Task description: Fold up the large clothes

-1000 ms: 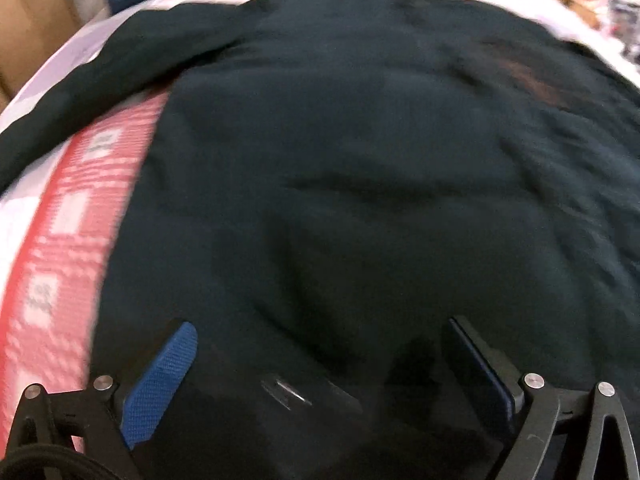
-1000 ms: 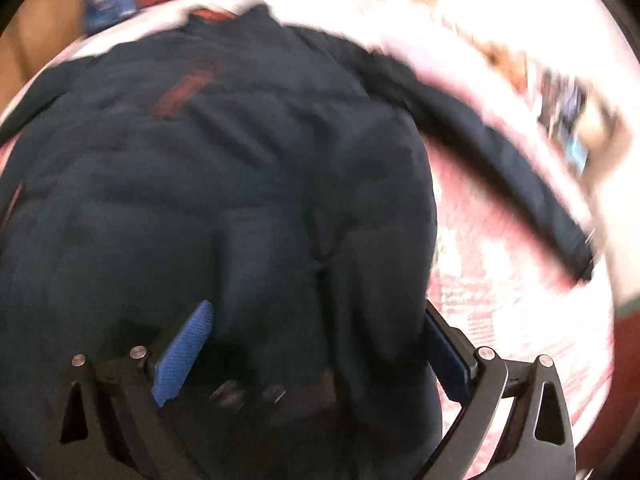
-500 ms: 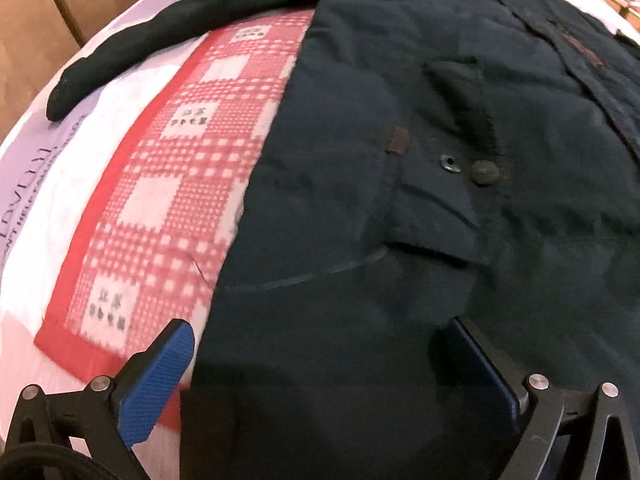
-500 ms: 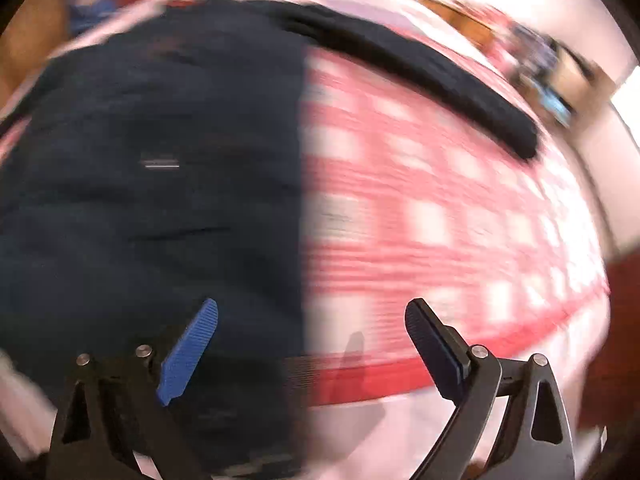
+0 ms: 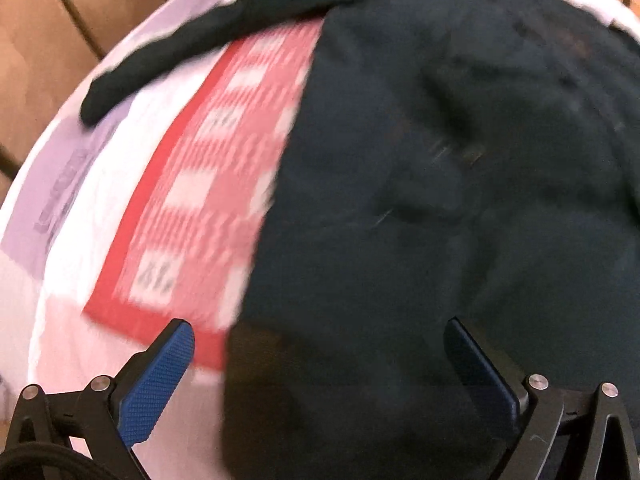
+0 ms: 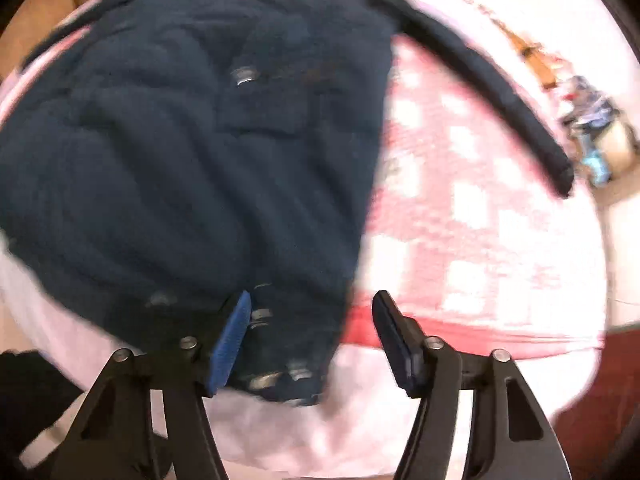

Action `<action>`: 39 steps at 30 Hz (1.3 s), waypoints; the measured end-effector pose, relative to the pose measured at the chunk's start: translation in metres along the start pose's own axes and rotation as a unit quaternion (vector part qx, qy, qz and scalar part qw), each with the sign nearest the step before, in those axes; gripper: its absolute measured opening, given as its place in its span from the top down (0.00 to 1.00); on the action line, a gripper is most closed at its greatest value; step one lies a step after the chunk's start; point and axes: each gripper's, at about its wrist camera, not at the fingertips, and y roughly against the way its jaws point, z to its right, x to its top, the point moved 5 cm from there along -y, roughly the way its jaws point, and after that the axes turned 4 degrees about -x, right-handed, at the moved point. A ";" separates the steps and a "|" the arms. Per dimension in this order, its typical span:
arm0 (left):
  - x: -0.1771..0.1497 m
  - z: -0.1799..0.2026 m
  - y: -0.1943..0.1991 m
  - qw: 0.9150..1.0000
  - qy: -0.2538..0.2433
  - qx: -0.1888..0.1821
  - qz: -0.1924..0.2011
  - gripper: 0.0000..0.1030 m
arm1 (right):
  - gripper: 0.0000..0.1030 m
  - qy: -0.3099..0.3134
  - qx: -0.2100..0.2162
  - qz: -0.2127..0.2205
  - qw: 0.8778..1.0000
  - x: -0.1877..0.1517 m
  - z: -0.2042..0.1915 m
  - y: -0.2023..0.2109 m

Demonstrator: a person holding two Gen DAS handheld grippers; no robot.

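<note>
A large dark navy jacket (image 5: 460, 200) lies spread flat, front up, on a red-and-white checked cloth (image 5: 208, 200). Its sleeves stretch out to each side: one shows in the left wrist view (image 5: 208, 40), the other in the right wrist view (image 6: 480, 80). My left gripper (image 5: 320, 368) is open, its jaws wide apart over the jacket's lower left hem corner. My right gripper (image 6: 312, 328) is open but narrower, with the jacket's lower right hem corner (image 6: 292, 352) between its blue pads. Both views are blurred by motion.
The checked cloth (image 6: 480, 220) lies over a white and lilac bed cover (image 5: 72, 208). Brown cardboard or wood (image 5: 44, 60) stands at the left. Small cluttered items (image 6: 596, 140) lie at the far right edge of the bed.
Both grippers have pulled back toward the jacket's hem. The right gripper's jaws have narrowed around the lower right hem corner. The left gripper stays wide open.
</note>
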 end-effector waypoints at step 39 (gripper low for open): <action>0.183 0.247 -0.143 0.996 -0.021 -0.028 0.085 0.00 | 0.09 -0.579 0.039 -0.051 0.813 0.206 0.321 -0.183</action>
